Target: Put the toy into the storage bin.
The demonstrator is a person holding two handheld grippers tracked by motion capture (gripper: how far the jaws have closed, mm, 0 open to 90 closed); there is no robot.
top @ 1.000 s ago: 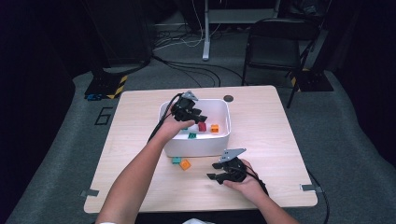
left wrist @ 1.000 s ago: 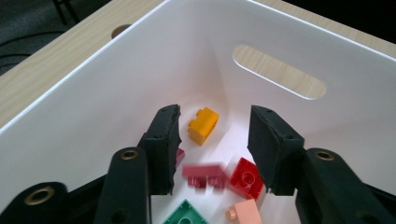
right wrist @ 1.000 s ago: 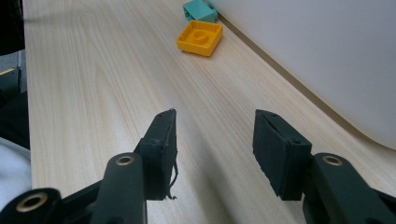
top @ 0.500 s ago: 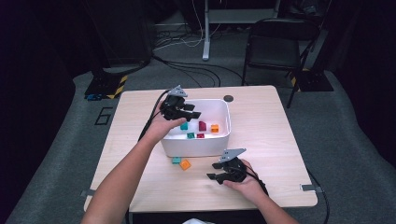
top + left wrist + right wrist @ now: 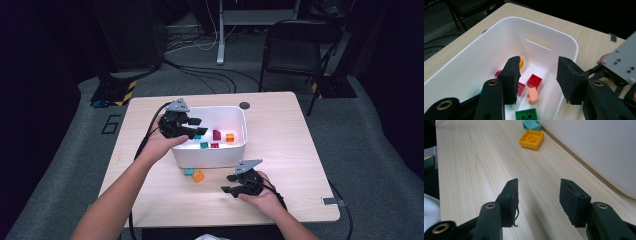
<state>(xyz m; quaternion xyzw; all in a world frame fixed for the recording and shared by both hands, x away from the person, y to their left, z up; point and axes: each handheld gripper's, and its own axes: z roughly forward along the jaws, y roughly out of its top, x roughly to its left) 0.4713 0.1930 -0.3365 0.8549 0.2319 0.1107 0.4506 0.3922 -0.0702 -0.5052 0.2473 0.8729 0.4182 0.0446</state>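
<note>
Pale wooden table [image 5: 280,130] under dark surroundings carries a white plastic bin [image 5: 235,150] with small building bricks inside. Left gripper [image 5: 537,75] hangs over the bin's left end, jaws parted with nothing between them; below the gap lie a red brick [image 5: 534,80] and a peach brick [image 5: 532,95]. Right gripper [image 5: 539,202] rests low near the table's front edge, jaws apart and empty, with an orange brick [image 5: 532,139] and a teal brick [image 5: 531,124] well ahead of it, beside the bin's outer wall.
</note>
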